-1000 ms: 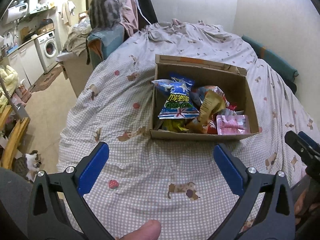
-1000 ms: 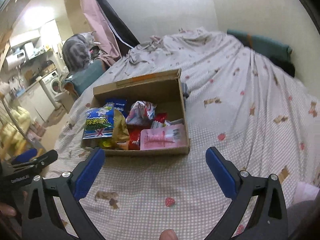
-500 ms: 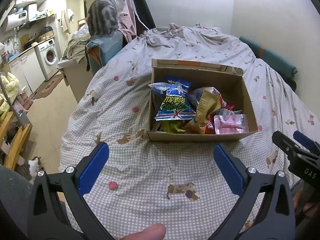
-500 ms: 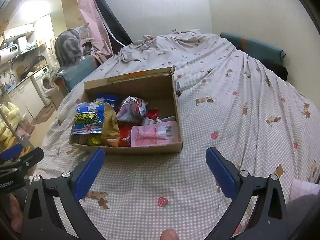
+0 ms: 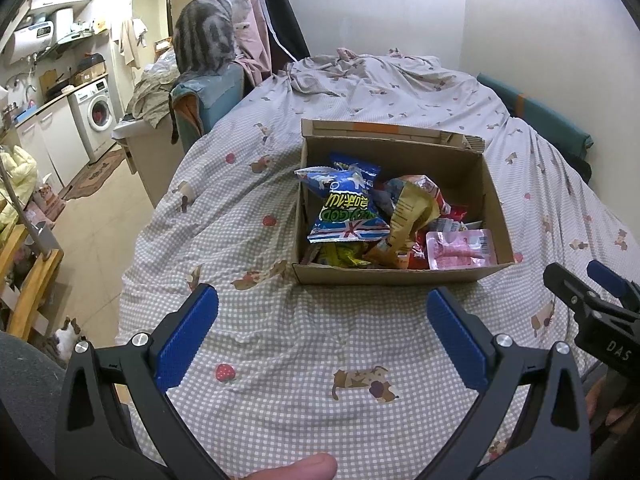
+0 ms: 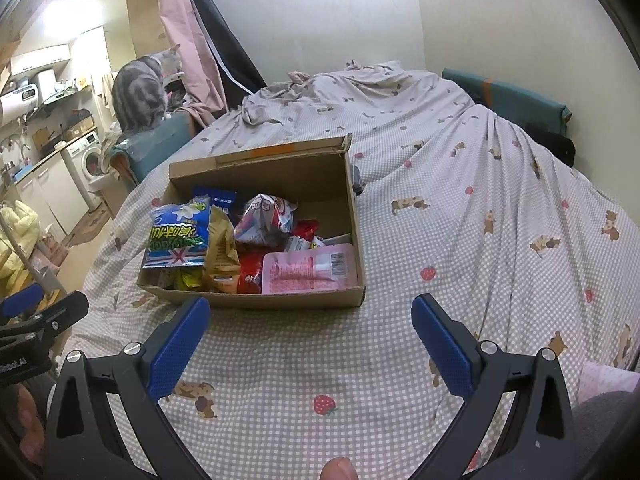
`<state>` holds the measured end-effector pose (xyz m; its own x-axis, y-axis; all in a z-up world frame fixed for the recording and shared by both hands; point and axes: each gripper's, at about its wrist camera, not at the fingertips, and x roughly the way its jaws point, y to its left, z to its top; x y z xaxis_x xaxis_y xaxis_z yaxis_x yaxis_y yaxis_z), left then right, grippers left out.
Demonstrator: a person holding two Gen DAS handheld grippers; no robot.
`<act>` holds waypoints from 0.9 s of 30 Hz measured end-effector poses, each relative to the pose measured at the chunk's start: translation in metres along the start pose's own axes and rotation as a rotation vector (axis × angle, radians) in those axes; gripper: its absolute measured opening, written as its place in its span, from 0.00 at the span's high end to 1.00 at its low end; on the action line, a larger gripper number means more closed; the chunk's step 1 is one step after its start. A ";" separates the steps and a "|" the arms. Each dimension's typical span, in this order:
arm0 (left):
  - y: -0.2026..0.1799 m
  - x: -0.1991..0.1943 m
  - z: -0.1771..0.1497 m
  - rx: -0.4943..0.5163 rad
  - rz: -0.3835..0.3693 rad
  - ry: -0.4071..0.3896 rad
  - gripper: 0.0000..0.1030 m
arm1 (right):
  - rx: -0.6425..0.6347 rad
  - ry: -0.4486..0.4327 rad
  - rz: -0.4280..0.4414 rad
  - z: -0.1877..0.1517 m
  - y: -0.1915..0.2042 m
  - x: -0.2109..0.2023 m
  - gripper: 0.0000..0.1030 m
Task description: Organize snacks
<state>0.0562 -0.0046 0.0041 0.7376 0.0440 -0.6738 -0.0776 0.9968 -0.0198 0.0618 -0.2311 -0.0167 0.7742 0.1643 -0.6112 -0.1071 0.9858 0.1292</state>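
An open cardboard box [image 5: 388,275] [image 6: 280,299] sits on a checked bedspread, full of snack packs. A blue-and-green chip bag [image 5: 347,208] [image 6: 180,236] stands at its left, a tan bag [image 5: 412,212] beside it, a pink flat pack [image 5: 460,249] [image 6: 308,268] at the front right. My left gripper [image 5: 320,332] is open and empty, hovering short of the box's near wall. My right gripper [image 6: 308,336] is open and empty, also short of the box. The right gripper also shows at the right edge of the left wrist view [image 5: 592,304].
A grey tabby cat [image 5: 206,36] sits on a teal chair back at the bed's left. A washing machine [image 5: 98,114] and kitchen counter lie far left. A teal cushion [image 6: 508,100] lies against the wall at right. The bedspread [image 5: 280,360] stretches around the box.
Both grippers have pulled back and risen slightly, so the box sits a little farther off. The jaws stayed open. The snacks have not moved.
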 end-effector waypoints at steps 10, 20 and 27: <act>0.002 0.000 0.000 0.001 0.005 -0.002 0.00 | -0.009 -0.003 -0.002 -0.001 0.001 -0.001 0.00; 0.001 -0.001 0.000 0.002 0.005 -0.004 0.00 | -0.013 0.001 -0.002 -0.002 0.002 -0.002 0.00; 0.002 0.000 0.000 -0.001 0.004 -0.002 0.00 | -0.020 0.003 -0.007 -0.002 0.004 -0.002 0.00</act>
<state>0.0558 -0.0027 0.0042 0.7384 0.0482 -0.6727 -0.0815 0.9965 -0.0180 0.0584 -0.2272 -0.0164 0.7734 0.1578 -0.6140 -0.1147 0.9874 0.1092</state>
